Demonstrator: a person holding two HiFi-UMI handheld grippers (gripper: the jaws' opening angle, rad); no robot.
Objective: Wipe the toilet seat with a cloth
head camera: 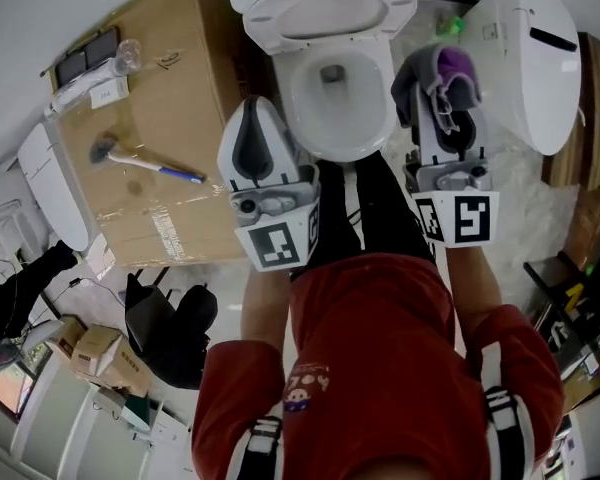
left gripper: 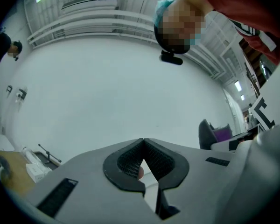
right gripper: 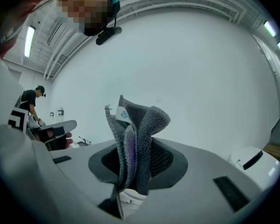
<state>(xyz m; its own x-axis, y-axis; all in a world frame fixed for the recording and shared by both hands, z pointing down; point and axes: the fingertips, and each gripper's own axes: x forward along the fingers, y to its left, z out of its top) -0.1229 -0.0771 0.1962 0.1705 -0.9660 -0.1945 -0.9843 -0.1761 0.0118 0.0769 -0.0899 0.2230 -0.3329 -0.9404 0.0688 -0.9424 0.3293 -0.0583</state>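
The white toilet (head camera: 335,98) stands at the top middle of the head view, its bowl open and its seat ring (head camera: 320,13) behind it. My left gripper (head camera: 254,108) hovers by the bowl's left rim; in the left gripper view the left gripper (left gripper: 143,143) has its jaws closed tip to tip with nothing between them. My right gripper (head camera: 446,93) hovers by the bowl's right side, shut on a grey and purple cloth (head camera: 442,76). In the right gripper view the cloth (right gripper: 136,125) sticks up bunched from the right gripper (right gripper: 133,164). Both grippers point at a plain white wall.
A big cardboard box (head camera: 195,58) stands left of the toilet with a brush (head camera: 145,160) and a plastic bottle (head camera: 126,56) on it. A second white toilet-like piece (head camera: 525,63) sits at the right. A black bag (head camera: 170,333) lies on the floor. Another person (right gripper: 30,104) stands far off.
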